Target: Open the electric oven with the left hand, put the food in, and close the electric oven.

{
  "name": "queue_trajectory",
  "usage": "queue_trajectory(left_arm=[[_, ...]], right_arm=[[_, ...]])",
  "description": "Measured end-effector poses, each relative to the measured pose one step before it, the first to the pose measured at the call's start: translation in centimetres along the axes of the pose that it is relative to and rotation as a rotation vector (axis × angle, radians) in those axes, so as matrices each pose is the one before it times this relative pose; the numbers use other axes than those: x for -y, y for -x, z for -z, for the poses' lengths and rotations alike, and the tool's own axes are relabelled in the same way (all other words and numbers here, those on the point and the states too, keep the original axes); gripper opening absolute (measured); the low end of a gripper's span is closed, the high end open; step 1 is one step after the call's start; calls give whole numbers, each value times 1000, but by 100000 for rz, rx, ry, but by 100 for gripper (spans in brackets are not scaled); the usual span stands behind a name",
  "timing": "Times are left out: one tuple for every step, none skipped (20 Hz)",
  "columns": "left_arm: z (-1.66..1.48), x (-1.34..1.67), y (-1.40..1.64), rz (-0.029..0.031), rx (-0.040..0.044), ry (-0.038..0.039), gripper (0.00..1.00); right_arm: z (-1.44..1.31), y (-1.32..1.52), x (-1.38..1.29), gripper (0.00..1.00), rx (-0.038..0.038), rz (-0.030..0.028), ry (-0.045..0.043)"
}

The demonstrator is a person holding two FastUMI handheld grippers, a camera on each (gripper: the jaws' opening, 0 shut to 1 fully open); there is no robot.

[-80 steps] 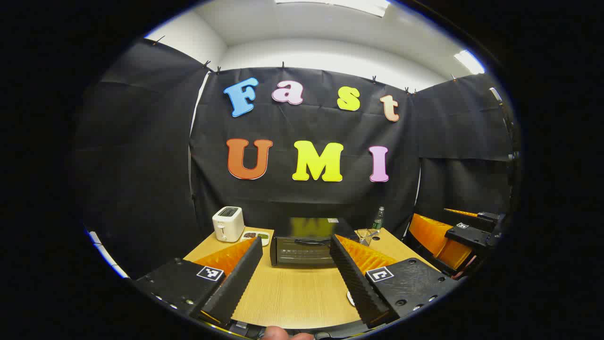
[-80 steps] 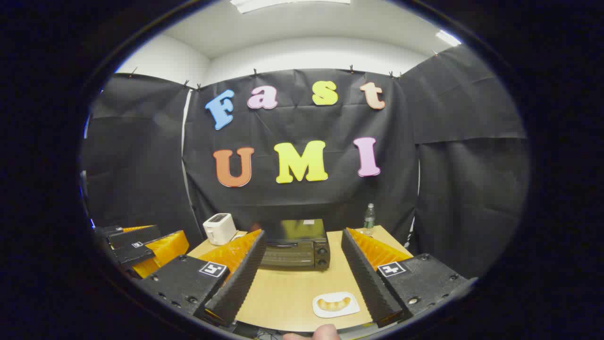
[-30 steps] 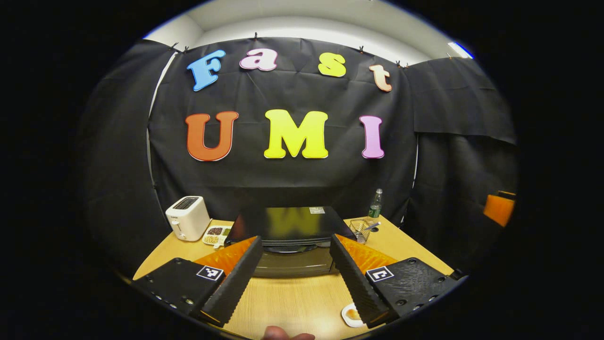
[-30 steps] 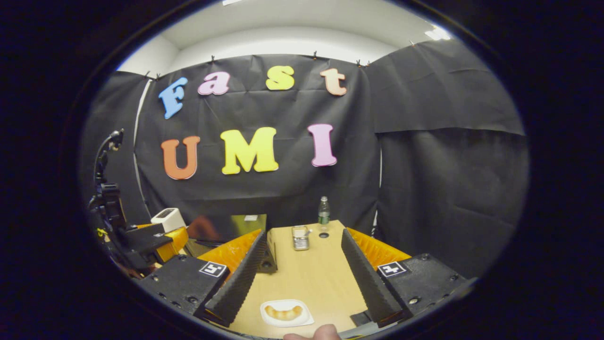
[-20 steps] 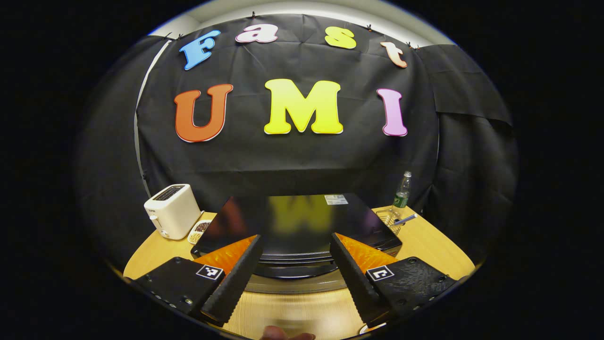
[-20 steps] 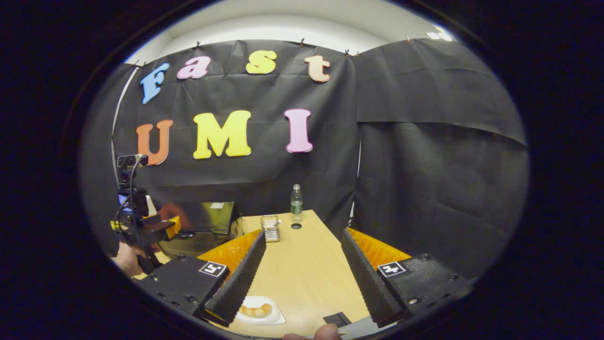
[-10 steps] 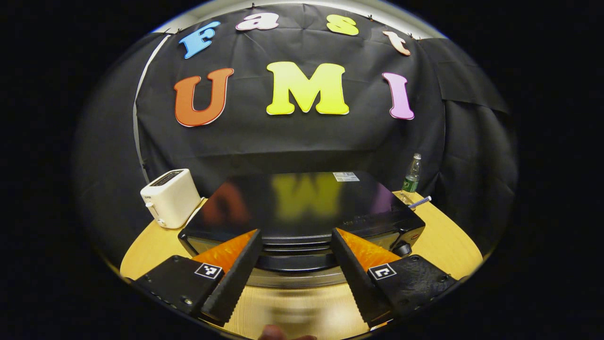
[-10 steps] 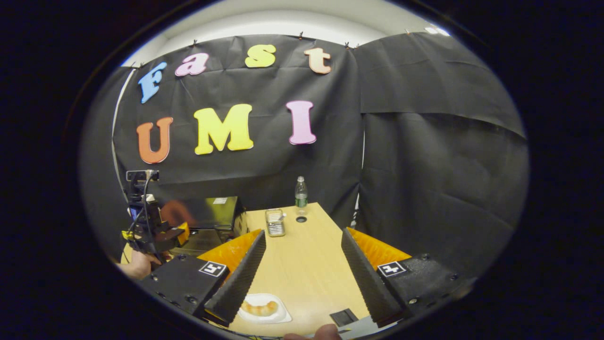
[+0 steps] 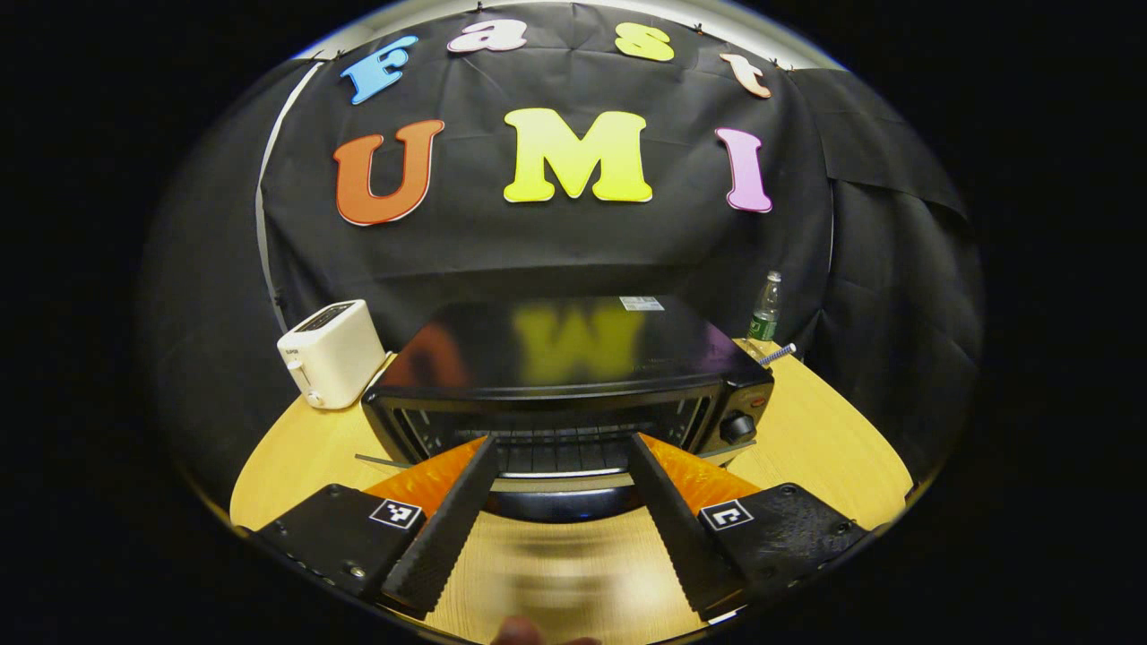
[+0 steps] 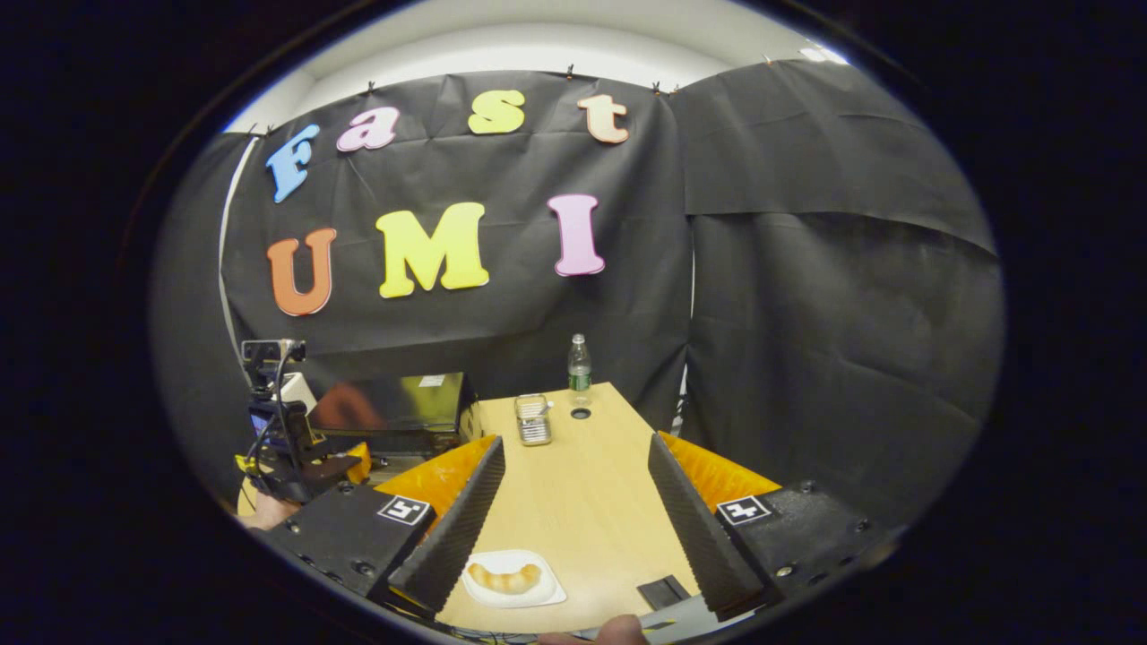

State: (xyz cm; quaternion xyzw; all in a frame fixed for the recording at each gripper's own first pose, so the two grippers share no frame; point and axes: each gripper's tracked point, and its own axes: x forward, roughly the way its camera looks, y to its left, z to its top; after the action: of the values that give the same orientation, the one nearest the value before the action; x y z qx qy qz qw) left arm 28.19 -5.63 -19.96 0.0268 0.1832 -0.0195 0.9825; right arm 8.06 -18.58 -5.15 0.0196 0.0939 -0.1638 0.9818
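The black electric oven [image 9: 573,358] stands close ahead in the left gripper view, and its glass door looks shut. Its handle [image 9: 556,484] runs crosswise low between my left gripper's fingers. My left gripper [image 9: 563,441] is open and holds nothing. In the right gripper view, a piece of bread on a white plate [image 10: 511,578] lies on the table [image 10: 582,484] by the left finger. My right gripper [image 10: 573,443] is open above the table, apart from the plate. That view also has the left gripper [image 10: 296,466], held by a hand, in front of the oven [image 10: 394,408].
A white toaster [image 9: 327,354] stands left of the oven. A bottle [image 10: 579,358] and a small metal basket [image 10: 533,419] stand at the table's far end, right of the oven. A small dark piece [image 10: 663,591] lies near the front edge.
My left gripper has come closer to the oven and dropped lower, so the oven's front and handle now show. The right gripper has barely moved above the plate.
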Motion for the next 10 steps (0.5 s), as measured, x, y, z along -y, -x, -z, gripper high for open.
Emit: queue_trajectory(left_arm=[[683,-27,363,-24,-1203,711,98],[1065,-264,186,-226,-2877,1004,97],[1310,-99,151,-182,-3206,1513,97],[1153,-236,30,-175,-3517,1482,97],[1072,-189,-41,-293,-2146,759,97],[1134,-11,220,325,-1751,560,97],[1211,70,199,681,-1708,669,97],[1184,-28,137,513,-1767,289,96],[968,-5,-5,283,-1909,407,96],[467,-2,-229,288,-579,120,96]], right_arm=[[92,311,-242,100,118,-454,184],[51,346,-188,100,89,-370,358],[130,307,-118,100,-86,-356,468],[271,276,-93,100,-224,-193,567],[215,340,0,100,-172,-119,570],[85,360,45,100,-23,116,656],[354,185,124,100,-292,222,871],[434,201,147,100,-727,319,670],[393,177,160,100,-797,238,228],[290,172,117,100,-865,296,-49]])
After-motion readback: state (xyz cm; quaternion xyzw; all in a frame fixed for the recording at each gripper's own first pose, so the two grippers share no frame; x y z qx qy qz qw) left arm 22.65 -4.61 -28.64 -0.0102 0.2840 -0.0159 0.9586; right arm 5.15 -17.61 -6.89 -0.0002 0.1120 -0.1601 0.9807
